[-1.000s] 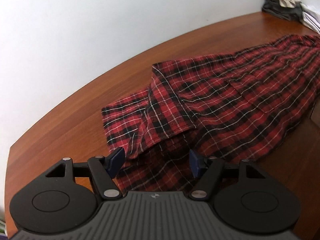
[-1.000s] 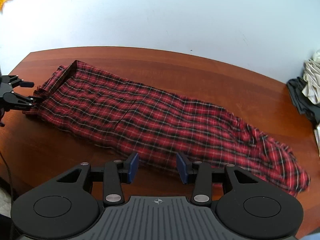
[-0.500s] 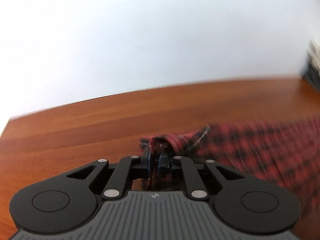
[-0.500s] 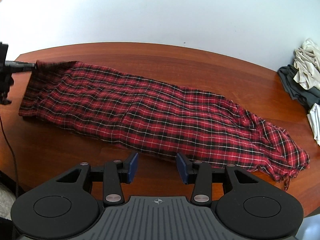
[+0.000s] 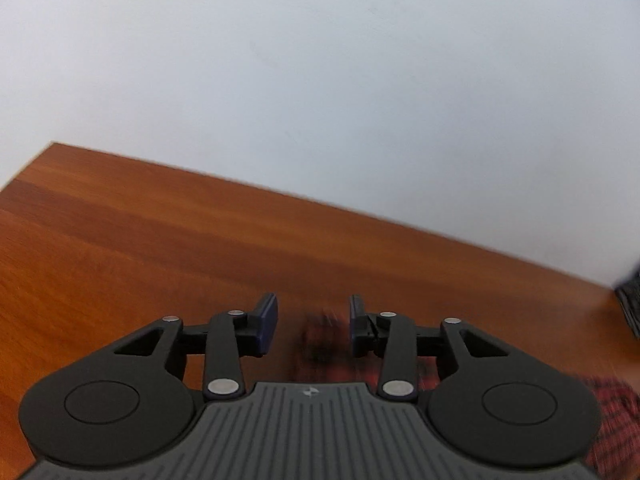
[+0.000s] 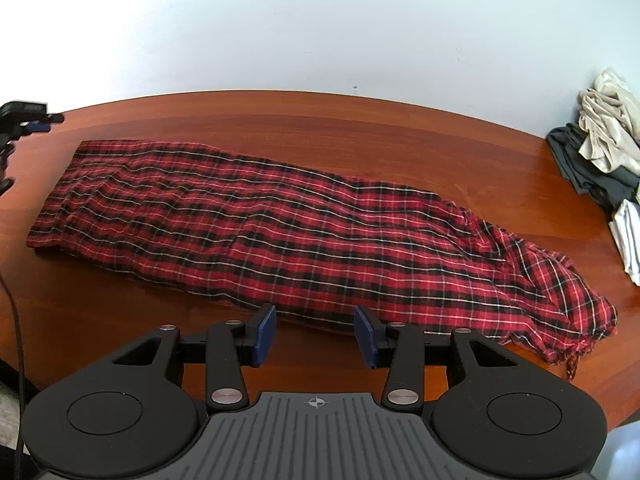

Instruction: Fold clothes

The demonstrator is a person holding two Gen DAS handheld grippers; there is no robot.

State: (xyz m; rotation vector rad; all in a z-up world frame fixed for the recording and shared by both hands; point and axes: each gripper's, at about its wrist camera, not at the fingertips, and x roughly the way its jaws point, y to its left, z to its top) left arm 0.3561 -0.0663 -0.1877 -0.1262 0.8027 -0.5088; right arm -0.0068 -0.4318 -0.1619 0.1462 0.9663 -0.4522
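A red and black plaid garment (image 6: 304, 232) lies folded into a long strip across the wooden table (image 6: 360, 128). My left gripper (image 5: 312, 320) hovers just off the strip's far left corner, and its jaws are opening. A blurred bit of plaid (image 5: 320, 344) shows below the gap, but neither pad presses on it. In the right wrist view the left gripper (image 6: 36, 124) sits at the left edge, apart from the cloth. My right gripper (image 6: 315, 320) stands open over the strip's near edge, with nothing between its fingers.
A heap of beige, grey and white clothes (image 6: 608, 152) sits at the table's right end. A dark cable (image 6: 16, 340) hangs off the left side. The white wall (image 6: 320, 32) runs behind the table. Bare wood (image 5: 140, 240) lies ahead of the left gripper.
My left gripper shut on the strip's left end, drew it out flat to the left, then let go and rolled. The upturned corner now lies flat. The right gripper stayed put.
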